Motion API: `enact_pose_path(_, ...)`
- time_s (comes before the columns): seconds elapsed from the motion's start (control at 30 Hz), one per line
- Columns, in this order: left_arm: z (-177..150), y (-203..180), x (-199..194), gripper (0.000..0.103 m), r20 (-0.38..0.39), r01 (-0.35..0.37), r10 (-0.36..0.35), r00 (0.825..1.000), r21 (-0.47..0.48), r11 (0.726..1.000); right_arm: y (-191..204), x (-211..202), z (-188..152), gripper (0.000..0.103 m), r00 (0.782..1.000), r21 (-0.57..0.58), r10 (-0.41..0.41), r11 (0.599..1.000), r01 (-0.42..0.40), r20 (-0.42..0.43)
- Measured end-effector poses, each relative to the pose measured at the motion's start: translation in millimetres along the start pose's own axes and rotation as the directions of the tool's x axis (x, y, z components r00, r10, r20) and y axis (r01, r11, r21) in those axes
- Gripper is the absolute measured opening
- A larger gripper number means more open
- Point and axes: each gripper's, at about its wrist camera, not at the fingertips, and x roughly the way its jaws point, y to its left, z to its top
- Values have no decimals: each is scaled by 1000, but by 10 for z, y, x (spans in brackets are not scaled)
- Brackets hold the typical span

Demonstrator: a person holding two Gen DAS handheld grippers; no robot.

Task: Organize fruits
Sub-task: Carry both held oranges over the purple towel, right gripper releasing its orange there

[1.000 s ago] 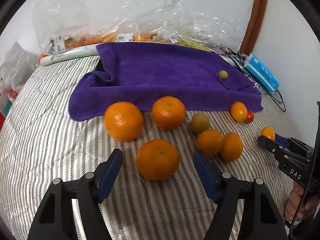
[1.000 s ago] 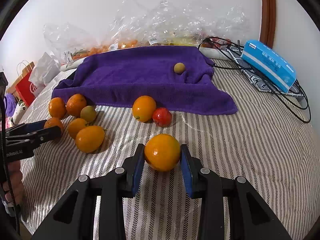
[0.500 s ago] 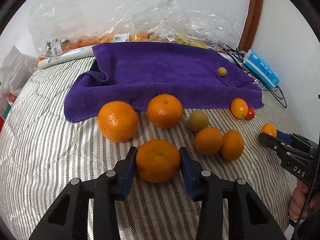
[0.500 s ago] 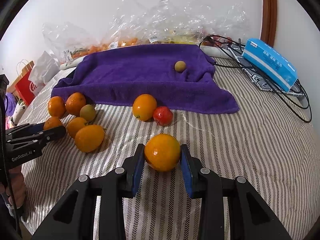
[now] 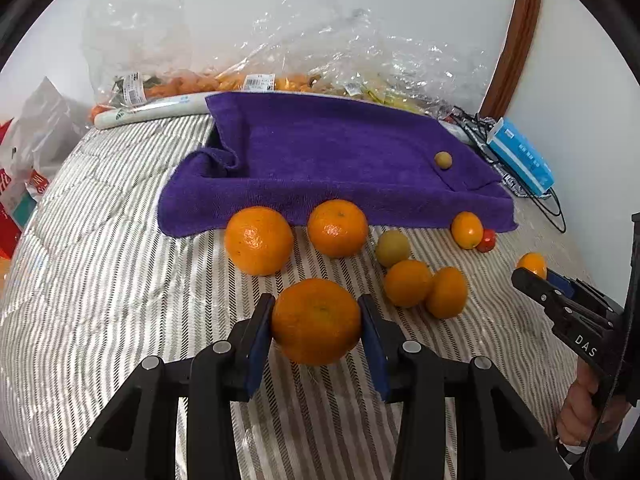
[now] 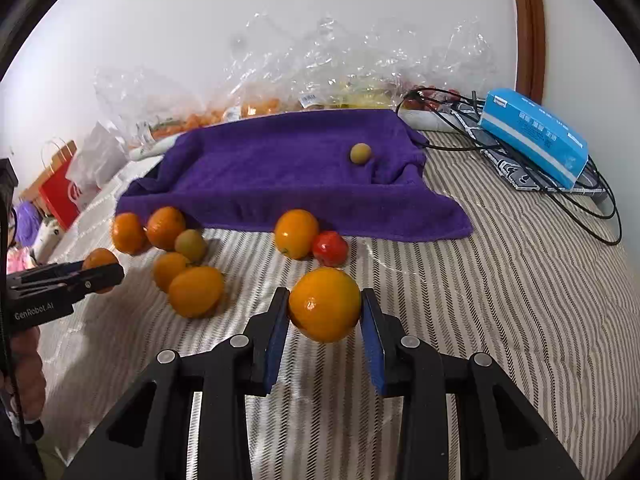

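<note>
My left gripper (image 5: 316, 322) is shut on a large orange (image 5: 316, 320) just above the striped bedcover (image 5: 100, 300). My right gripper (image 6: 325, 312) is shut on a smaller orange (image 6: 325, 304) and holds it above the cover. A purple towel (image 5: 340, 160) lies behind, with one small yellow-green fruit (image 5: 443, 159) on it. Two big oranges (image 5: 259, 240) (image 5: 337, 227), a greenish fruit (image 5: 393, 248) and two small oranges (image 5: 407, 283) lie in front of the towel. Another orange (image 6: 296, 233) and a red fruit (image 6: 329, 248) lie by the towel's edge.
Clear plastic bags of produce (image 5: 280, 76) lie against the wall behind the towel. A blue box (image 6: 532, 136) and black cables (image 6: 580, 200) are at the right. A red paper bag (image 6: 60, 192) stands at the left edge.
My left gripper closed on the large orange and has lifted it slightly. My right gripper, still shut on its orange, has risen off the cover.
</note>
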Motion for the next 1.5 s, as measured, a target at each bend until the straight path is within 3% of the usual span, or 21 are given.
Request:
enact_pose_path(0.37, 183, 58, -386, 40, 40, 4, -3, 999, -23, 1000, 201, -450, 365, 35, 995, -80, -5, 997, 12, 95)
enact_pose_path(0.83, 453, 165, -627, 40, 106, -6, 12, 994, -53, 999, 432, -690, 680, 35, 988, -111, 28, 994, -11, 155)
enact_pose_path(1.1, 649, 208, -480, 40, 123, -15, 22, 992, -58, 998, 418, -537, 887, 35, 985, -74, 43, 997, -31, 166)
enact_pose_path(1.5, 1052, 333, 52, 40, 128, -23, 35, 991, -91, 996, 237, 13, 1201, 35, 989, -31, 10, 1000, -5, 144)
